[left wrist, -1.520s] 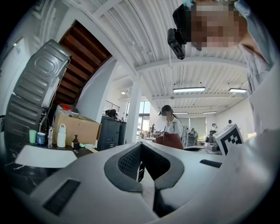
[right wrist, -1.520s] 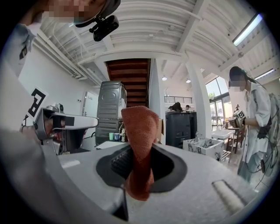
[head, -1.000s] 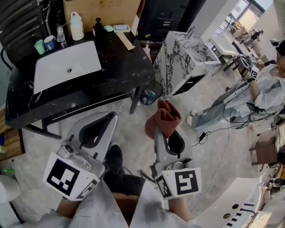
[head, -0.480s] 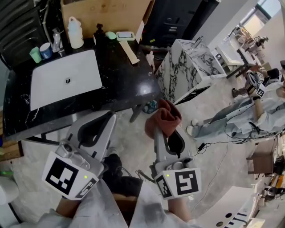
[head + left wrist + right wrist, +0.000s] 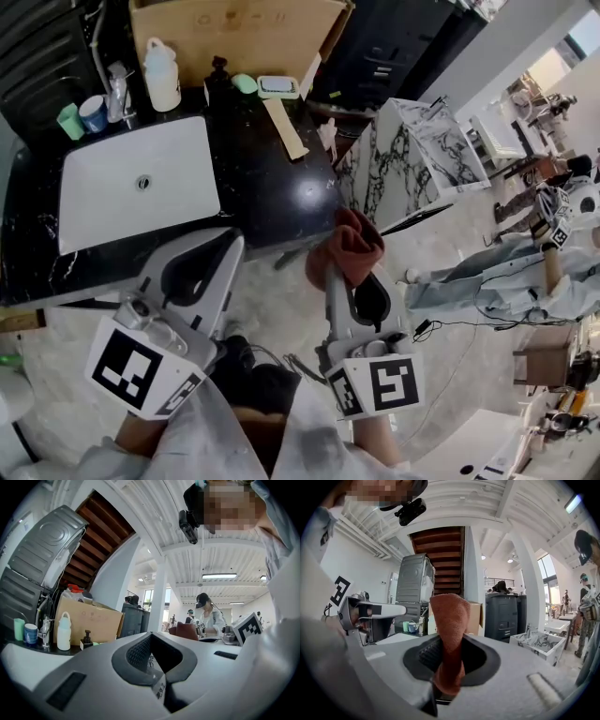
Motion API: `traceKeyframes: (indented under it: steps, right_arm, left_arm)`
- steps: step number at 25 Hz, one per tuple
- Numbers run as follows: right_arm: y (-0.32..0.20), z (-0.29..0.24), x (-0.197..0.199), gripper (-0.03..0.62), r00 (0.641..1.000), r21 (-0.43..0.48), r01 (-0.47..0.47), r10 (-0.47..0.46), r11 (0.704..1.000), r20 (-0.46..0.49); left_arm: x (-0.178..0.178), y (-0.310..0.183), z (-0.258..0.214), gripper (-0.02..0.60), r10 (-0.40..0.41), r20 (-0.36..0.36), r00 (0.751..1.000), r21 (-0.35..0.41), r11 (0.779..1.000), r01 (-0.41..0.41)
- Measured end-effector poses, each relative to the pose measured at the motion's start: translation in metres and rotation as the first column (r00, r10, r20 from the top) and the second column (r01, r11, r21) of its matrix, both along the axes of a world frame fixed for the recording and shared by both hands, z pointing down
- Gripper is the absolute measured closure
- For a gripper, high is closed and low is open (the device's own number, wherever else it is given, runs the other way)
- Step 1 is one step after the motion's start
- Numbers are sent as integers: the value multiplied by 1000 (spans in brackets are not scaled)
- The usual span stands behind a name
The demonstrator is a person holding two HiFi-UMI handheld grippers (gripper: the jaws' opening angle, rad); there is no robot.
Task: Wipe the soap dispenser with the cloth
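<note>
The black soap dispenser (image 5: 217, 73) stands at the back of the black counter (image 5: 272, 178), between a white bottle (image 5: 161, 67) and a green soap bar. In the left gripper view the soap dispenser (image 5: 86, 640) shows small and far off beside the white bottle (image 5: 63, 631). My right gripper (image 5: 331, 279) is shut on a rust-red cloth (image 5: 345, 246) that sticks up past its jaws, and the cloth (image 5: 449, 634) fills the jaws of the right gripper (image 5: 447, 644). My left gripper (image 5: 231, 246) is shut and holds nothing, as the left gripper (image 5: 151, 635) shows. Both hang in front of the counter's near edge.
A white sink (image 5: 141, 178) is set in the counter, with a faucet (image 5: 117, 86) and two cups (image 5: 81, 114) behind it. A cardboard box (image 5: 234, 33), a soap dish (image 5: 278, 86) and a wood strip (image 5: 284, 127) are at the back. A marble block (image 5: 412, 159) stands right; a person (image 5: 553, 234) further right.
The counter has slid nearer and lower in the head view as I step toward it. Both grippers keep their pose; the cloth stays clamped in the right one.
</note>
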State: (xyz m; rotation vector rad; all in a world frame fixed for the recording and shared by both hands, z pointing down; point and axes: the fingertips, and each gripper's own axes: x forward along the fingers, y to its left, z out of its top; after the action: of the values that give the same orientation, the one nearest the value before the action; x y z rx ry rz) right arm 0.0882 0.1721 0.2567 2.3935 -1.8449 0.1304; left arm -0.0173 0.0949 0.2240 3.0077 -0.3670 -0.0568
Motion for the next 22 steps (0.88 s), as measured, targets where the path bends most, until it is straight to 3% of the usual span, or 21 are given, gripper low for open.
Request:
traceKeyframes:
  steps: [6, 11, 22]
  right_arm:
    - [-32, -1, 4, 519, 999, 3, 34, -34, 999, -1]
    - [-48, -3, -4, 519, 995, 3, 102, -102, 995, -17]
    - [-72, -9, -3, 519, 989, 20, 147, -147, 989, -21]
  left_arm:
    - [2, -28, 2, 578, -33, 0, 999, -4, 999, 33]
    - [-9, -41, 5, 578, -88, 7, 996, -11, 996, 88]
    - [-32, -58, 7, 578, -202, 8, 979, -20, 979, 202]
